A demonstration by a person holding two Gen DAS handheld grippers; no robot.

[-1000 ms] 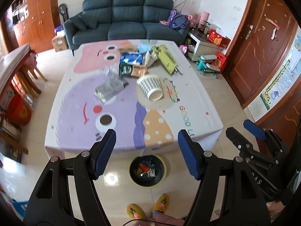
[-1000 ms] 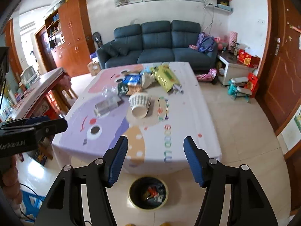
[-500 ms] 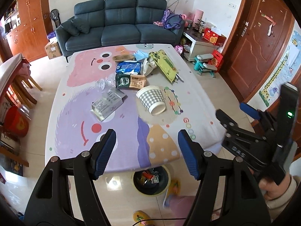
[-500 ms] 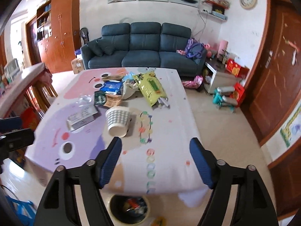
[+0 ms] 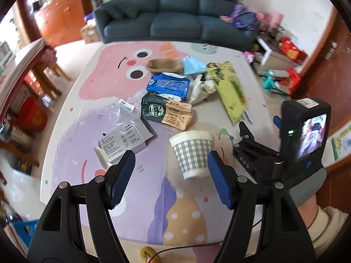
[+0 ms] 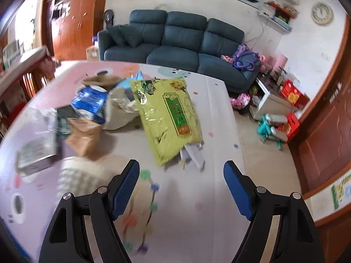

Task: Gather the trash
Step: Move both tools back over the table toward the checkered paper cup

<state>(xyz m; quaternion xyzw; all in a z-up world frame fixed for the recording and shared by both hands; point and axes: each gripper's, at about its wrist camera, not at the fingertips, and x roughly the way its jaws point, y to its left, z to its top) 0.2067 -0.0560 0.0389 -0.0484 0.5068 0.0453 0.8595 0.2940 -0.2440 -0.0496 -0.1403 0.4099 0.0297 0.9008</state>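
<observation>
Trash is strewn over a table with a pastel cartoon cloth (image 5: 92, 118). A checked paper cup (image 5: 193, 152) lies on its side just ahead of my left gripper (image 5: 171, 175), which is open and empty. Beyond the cup lie a grey carton (image 5: 124, 139), a green-and-tan carton (image 5: 166, 111), a blue bag (image 5: 167, 85), clear plastic wrap (image 5: 119, 111) and a yellow foil bag (image 5: 232, 92). My right gripper (image 6: 182, 188) is open and empty above the table, with the yellow foil bag (image 6: 169, 118) just ahead and crumpled white paper (image 6: 193, 155) at the bag's near end. The cup (image 6: 81, 177) is blurred at the lower left.
A dark blue sofa (image 6: 175, 46) stands behind the table. Toys and red boxes (image 6: 283, 109) clutter the floor at the right, near a wooden door (image 6: 329, 135). Wooden cabinets (image 5: 59, 15) and another table (image 5: 19, 65) are at the left. The right gripper's body with its small screen (image 5: 307, 135) shows in the left view.
Both grippers have moved forward and down over the table, so the trash looks much closer. The floor bin in front of the table has dropped out of view.
</observation>
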